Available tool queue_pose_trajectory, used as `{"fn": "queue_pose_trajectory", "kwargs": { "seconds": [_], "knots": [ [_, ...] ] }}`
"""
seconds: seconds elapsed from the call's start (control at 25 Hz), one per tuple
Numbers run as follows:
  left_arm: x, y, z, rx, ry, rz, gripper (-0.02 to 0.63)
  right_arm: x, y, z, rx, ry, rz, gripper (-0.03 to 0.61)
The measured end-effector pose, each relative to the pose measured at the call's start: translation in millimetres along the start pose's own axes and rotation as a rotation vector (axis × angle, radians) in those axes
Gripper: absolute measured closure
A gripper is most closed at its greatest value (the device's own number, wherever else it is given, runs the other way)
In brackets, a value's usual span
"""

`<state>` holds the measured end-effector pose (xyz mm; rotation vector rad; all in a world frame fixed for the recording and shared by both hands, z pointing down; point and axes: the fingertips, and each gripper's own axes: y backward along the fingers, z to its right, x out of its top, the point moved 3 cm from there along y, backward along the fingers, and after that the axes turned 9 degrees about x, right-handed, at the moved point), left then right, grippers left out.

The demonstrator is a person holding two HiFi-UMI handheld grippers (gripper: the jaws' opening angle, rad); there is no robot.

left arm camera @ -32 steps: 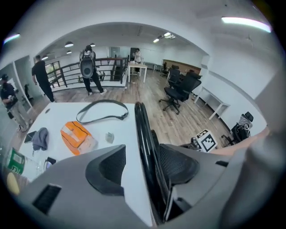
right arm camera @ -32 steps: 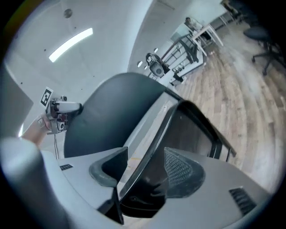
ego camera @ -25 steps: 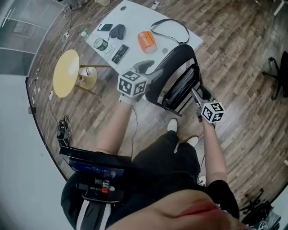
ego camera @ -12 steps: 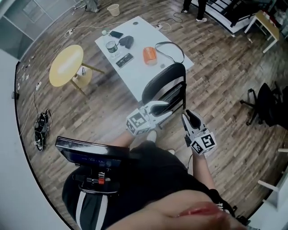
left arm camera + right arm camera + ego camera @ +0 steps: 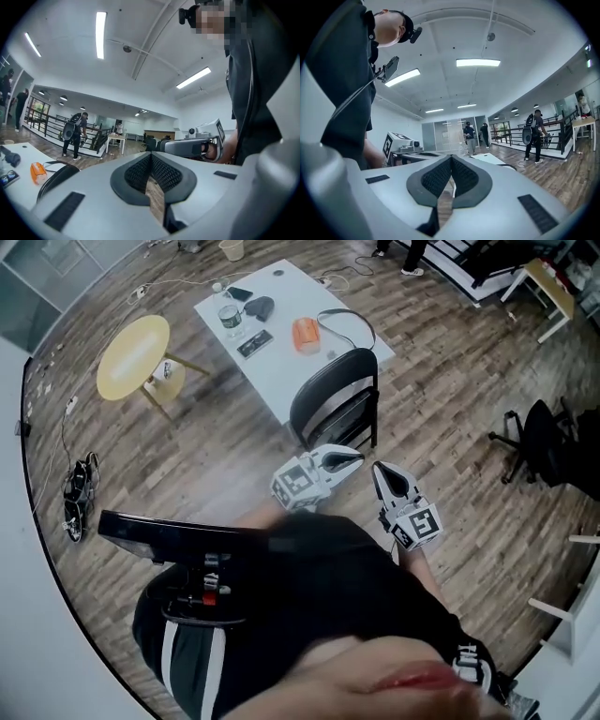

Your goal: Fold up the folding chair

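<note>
Honestly, this looks pretty much done: the folding chair (image 5: 330, 395) stands just ahead of both claws, right beside the white counter (image 5: 281, 381). Its seat seems tucked flat against the back, though from this steep angle I can't swear to it. The left claw (image 5: 351, 457) and right claw (image 5: 378, 468) are pinched together on nothing, clear of the chair, so maybe only stowing is left.
</note>
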<state>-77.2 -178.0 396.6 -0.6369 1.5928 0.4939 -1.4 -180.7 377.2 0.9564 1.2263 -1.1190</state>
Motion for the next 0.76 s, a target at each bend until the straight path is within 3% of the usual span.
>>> {"fn": "queue_pose_trajectory", "kwargs": {
  "seconds": [0.76],
  "knots": [
    [2.7,-9.7,-6.6,0.037,-0.003,-0.008,0.609,2.1,3.9,6.0,-0.025,0.037,-0.017,0.568]
  ]
}}
